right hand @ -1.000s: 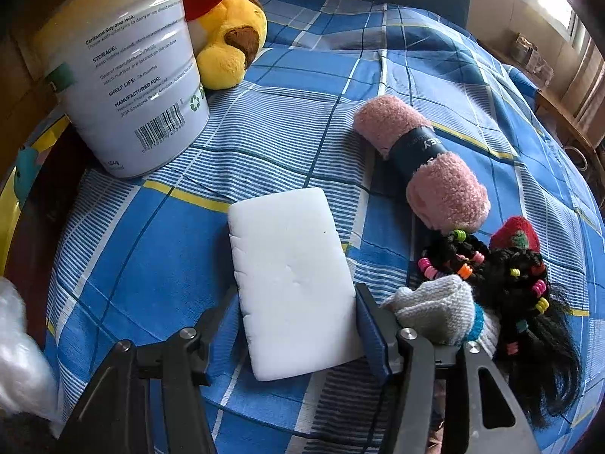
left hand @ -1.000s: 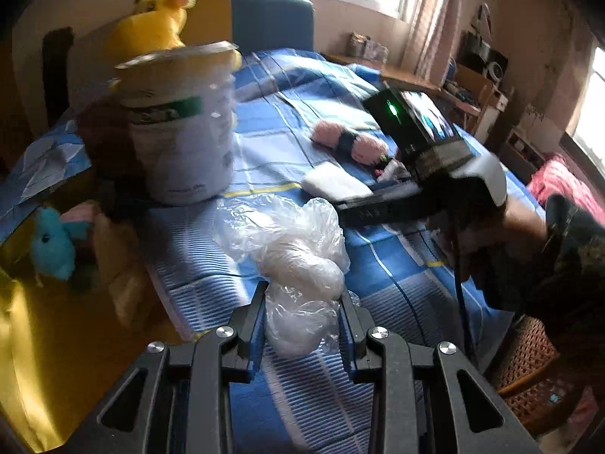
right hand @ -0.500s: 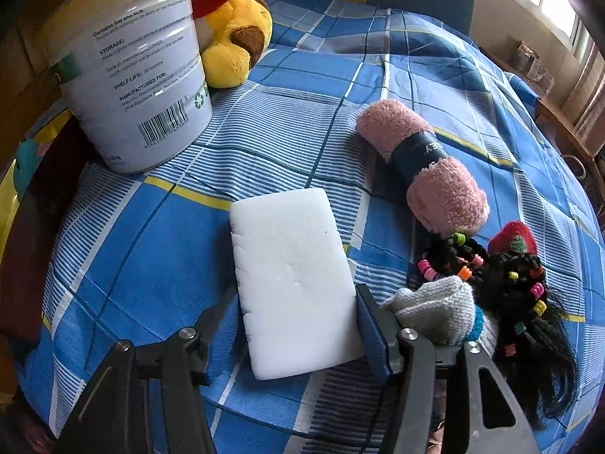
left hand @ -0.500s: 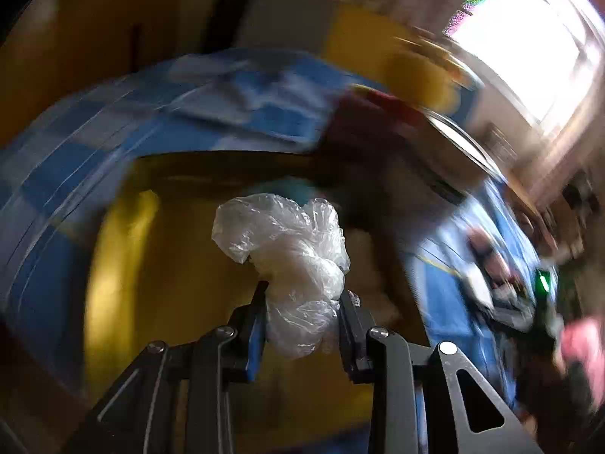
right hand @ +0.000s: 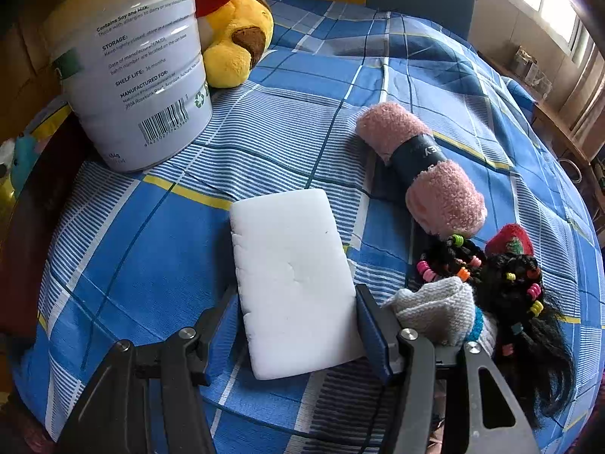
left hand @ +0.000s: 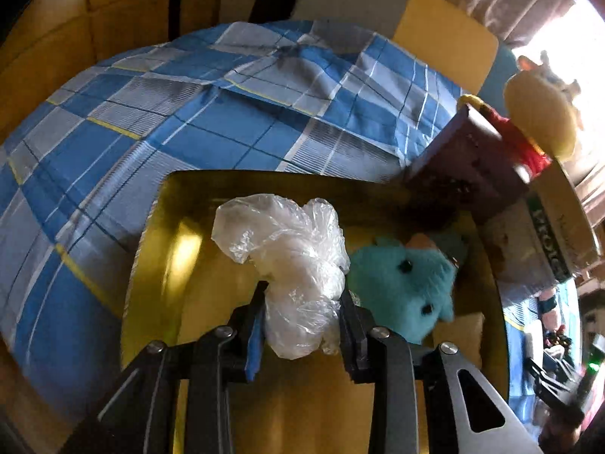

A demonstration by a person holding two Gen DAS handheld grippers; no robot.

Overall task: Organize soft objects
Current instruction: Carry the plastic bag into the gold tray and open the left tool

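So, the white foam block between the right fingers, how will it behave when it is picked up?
The foam block is probably light and a little squashy: its surface shows small dents and creases. Its flat slab shape suggests it will not roll on the blue cloth. The right gripper is open around it; I would expect a fairly good hold on its matte sides.

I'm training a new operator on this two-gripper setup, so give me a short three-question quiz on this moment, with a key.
1. True or false: the left gripper is shut on a crumpled plastic bag.
2. What lies between the right gripper's fingers? A) pink towel roll B) white sponge C) yellow bear
3. Fill in: the teal plush toy lies in the ____ tray.

Key
1. True.
2. B: the white sponge lies flat on the checked cloth; the pink towel roll and yellow bear lie farther off.
3. Yellow.
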